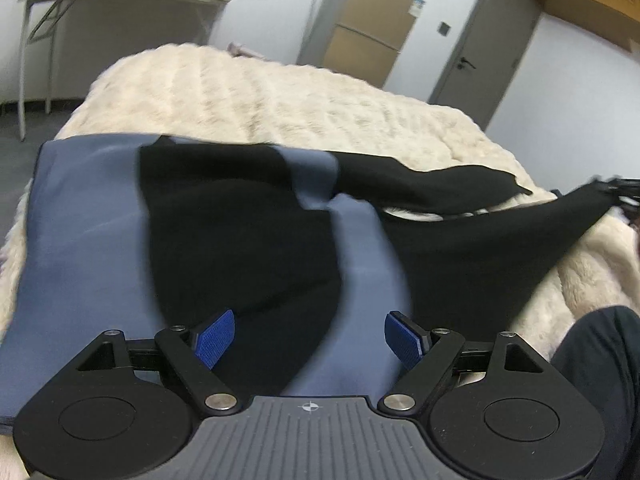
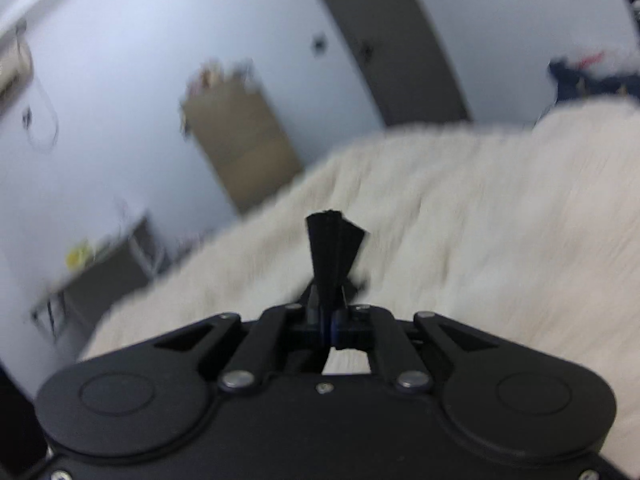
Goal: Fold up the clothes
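Now right tool (image 2: 330, 320) clamped on black garment (image 2: 334, 248), left tool (image 1: 308, 340) above it

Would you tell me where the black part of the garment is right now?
In the left wrist view the black and blue garment lies on the cream furry blanket, its black corner stretched right to the right gripper, shut on it.
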